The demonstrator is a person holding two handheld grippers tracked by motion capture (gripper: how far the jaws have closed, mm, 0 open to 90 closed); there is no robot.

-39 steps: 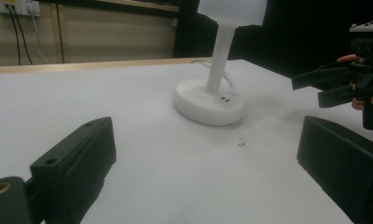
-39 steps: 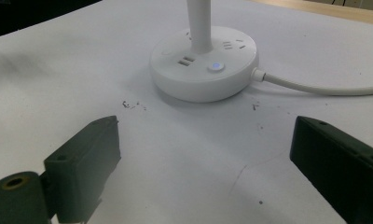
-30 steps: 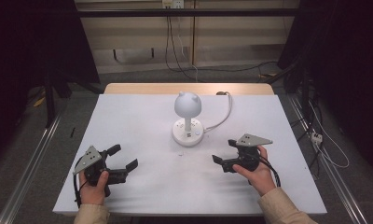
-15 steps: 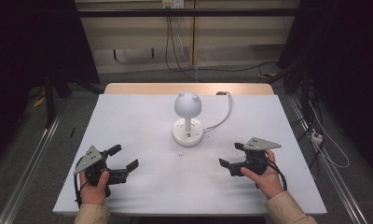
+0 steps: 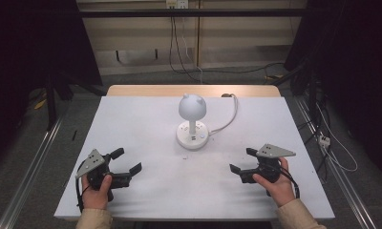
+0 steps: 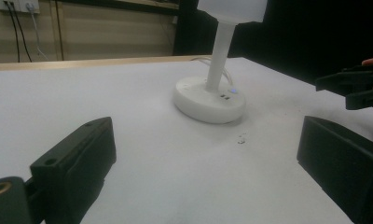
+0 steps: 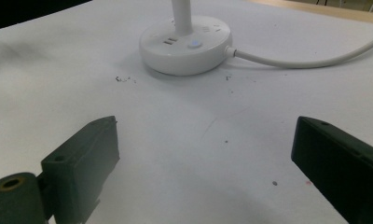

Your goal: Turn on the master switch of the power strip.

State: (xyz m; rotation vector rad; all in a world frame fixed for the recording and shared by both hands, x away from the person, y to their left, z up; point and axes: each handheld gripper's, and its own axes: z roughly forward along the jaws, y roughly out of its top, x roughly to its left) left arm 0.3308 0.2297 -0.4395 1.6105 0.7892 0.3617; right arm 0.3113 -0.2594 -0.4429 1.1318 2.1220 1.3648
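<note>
White lamp base [image 7: 185, 45] beyond spread jaws

White lamp [image 5: 192, 123], white table [image 5: 146, 119], black left claw [image 5: 123, 161], black right claw [image 5: 242, 160]

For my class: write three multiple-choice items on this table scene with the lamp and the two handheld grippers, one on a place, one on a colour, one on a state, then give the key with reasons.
1. Where does the lamp stand?
A. near the middle of the table, beyond both grippers
B. at the near left corner
C. on the floor

2. What colour is the lamp's cord?
A. red
B. white
C. black

3. How do the jaws of the left gripper and the right gripper stand?
A. both shut
B. one shut on the cord
C. both open, holding nothing

Key: A, the high view shows its round base on the white table, farther off than both hands. B, the cord leaving the base is white in the right gripper view. C, each gripper view shows a wide empty gap between its jaws.
</note>
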